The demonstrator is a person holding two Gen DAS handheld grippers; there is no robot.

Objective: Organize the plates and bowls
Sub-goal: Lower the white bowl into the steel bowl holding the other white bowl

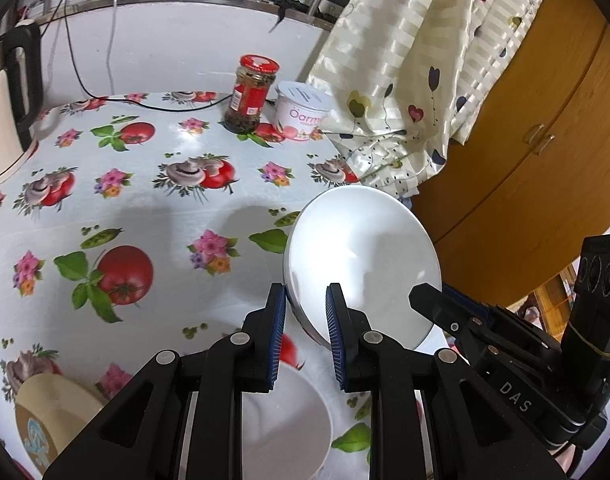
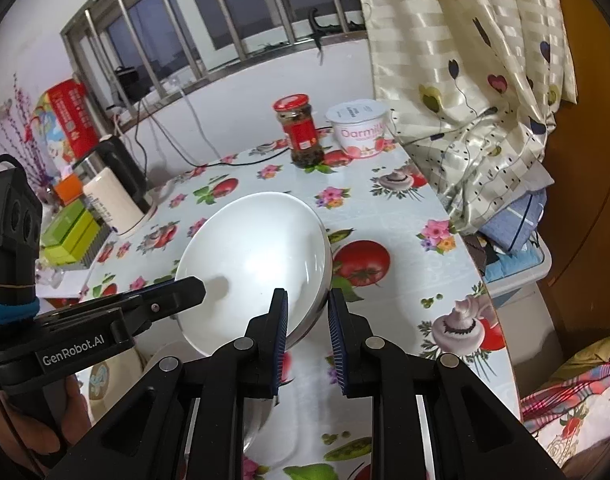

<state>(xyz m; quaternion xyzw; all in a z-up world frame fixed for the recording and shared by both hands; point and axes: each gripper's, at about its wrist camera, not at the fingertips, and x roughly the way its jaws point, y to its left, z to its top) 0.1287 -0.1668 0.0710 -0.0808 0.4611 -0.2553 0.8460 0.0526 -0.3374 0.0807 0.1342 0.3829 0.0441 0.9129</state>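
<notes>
A white bowl (image 1: 361, 256) is held up over the table, tilted, between both grippers. My left gripper (image 1: 305, 300) has its blue pads on either side of the bowl's left rim. My right gripper (image 2: 307, 304) has its pads on either side of the bowl's right rim (image 2: 253, 256). Each gripper shows in the other's view, the right one (image 1: 437, 304) and the left one (image 2: 185, 288), at opposite rims. A second white bowl (image 1: 285, 424) stands on the table below the left gripper. A beige plate (image 1: 49, 416) with a blue mark lies at the near left.
A flowered tablecloth (image 1: 165, 208) covers the table. A red-lidded jar (image 1: 251, 94) and a yoghurt tub (image 1: 301, 112) stand at the back. A kettle (image 1: 9, 116) stands at the left. A curtain (image 1: 405, 80) and a wooden cabinet (image 1: 525, 140) are to the right.
</notes>
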